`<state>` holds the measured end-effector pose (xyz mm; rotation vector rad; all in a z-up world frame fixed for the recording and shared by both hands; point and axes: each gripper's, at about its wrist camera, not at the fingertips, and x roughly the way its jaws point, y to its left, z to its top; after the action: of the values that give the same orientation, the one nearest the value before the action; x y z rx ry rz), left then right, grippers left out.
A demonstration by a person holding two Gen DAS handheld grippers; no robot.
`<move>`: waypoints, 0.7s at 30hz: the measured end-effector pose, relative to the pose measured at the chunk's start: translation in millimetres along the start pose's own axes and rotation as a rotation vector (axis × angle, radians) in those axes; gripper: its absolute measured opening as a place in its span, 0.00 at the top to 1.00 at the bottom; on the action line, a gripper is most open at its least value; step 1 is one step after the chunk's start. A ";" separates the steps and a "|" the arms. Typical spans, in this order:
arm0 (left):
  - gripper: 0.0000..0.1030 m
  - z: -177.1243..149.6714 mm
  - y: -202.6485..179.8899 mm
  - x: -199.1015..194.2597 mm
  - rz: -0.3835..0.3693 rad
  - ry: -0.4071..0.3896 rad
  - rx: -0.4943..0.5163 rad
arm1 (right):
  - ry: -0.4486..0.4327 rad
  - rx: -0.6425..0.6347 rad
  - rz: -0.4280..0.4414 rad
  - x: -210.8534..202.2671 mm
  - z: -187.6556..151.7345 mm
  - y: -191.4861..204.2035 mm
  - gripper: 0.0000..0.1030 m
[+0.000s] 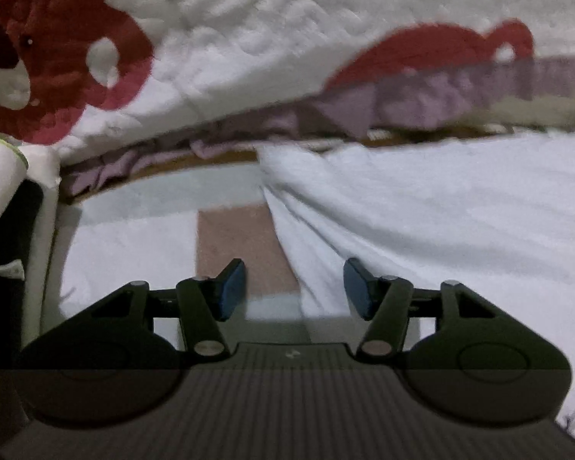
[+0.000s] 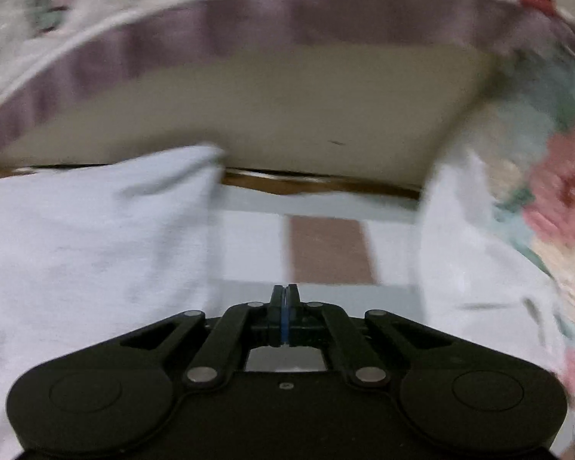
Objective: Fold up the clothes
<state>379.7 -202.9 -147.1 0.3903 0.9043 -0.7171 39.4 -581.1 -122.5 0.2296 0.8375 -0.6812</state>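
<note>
In the left wrist view, the far left edge shows a white and dark shape (image 1: 7, 199) too close and blurred to identify. Above it, in the upper left corner, a red bear print (image 1: 46, 50) sits on a white quilted cover (image 1: 249, 27) that fills the top of the frame; a second red patch of the same print shows at the upper right, above a mauve frill (image 1: 433, 96) running along the cover's lower edge. Lower centre, the left gripper (image 1: 294, 291) has its blue-padded fingers (image 1: 232, 289) spread wide apart with nothing between them. Behind the gap lies a pale surface with a brownish-pink rectangle (image 1: 241, 249). To the right, a light blue-white garment (image 1: 441, 222) lies in soft creases, filling the right half; the right-hand finger sits just in front of its edge, though contact cannot be told.

In the right wrist view, the same pale garment (image 2: 96, 237) covers the left side of the frame, blurred. In the lower centre, the right gripper (image 2: 286, 299) has its fingers pressed together, only a thin blue line of pad showing; no cloth is visible between them. Beyond it lies the brownish-pink rectangle (image 2: 329, 249). On the right edge hangs a floral fabric (image 2: 556, 191) with pink blooms.
</note>
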 end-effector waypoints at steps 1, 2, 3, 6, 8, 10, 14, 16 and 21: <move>0.44 3.4 3.9 3.6 -0.004 -0.006 -0.011 | -0.002 0.050 0.038 -2.3 0.6 -11.7 0.96; 0.44 6.9 7.8 7.3 -0.009 -0.012 -0.022 | -0.005 0.098 0.087 -4.8 1.4 -21.5 0.91; 0.42 10.4 11.7 10.9 -0.014 -0.018 -0.033 | -0.009 0.144 0.142 -7.4 2.3 -30.1 0.91; 0.35 21.2 22.0 22.4 -0.043 -0.045 -0.059 | -0.018 0.215 0.242 -10.3 11.9 -42.3 0.76; 0.33 26.8 27.3 29.4 -0.064 -0.075 -0.074 | -0.025 0.237 0.294 -8.6 20.5 -42.6 0.65; 0.34 29.4 28.3 32.6 -0.081 -0.097 -0.080 | -0.028 0.244 0.339 -3.2 30.2 -35.7 0.65; 0.97 33.8 24.2 30.8 -0.146 -0.094 -0.041 | -0.032 0.214 0.366 19.3 52.4 -6.3 0.65; 0.97 37.2 22.1 26.3 -0.132 -0.102 -0.039 | -0.034 0.198 0.376 31.2 63.6 9.2 0.65; 0.97 47.5 27.4 3.6 -0.081 -0.186 -0.067 | -0.047 0.128 0.324 63.0 80.8 41.3 0.64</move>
<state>427.7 -212.8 -122.4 0.2244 0.7691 -0.7813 144.7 -614.6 -119.3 0.4527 0.6923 -0.4341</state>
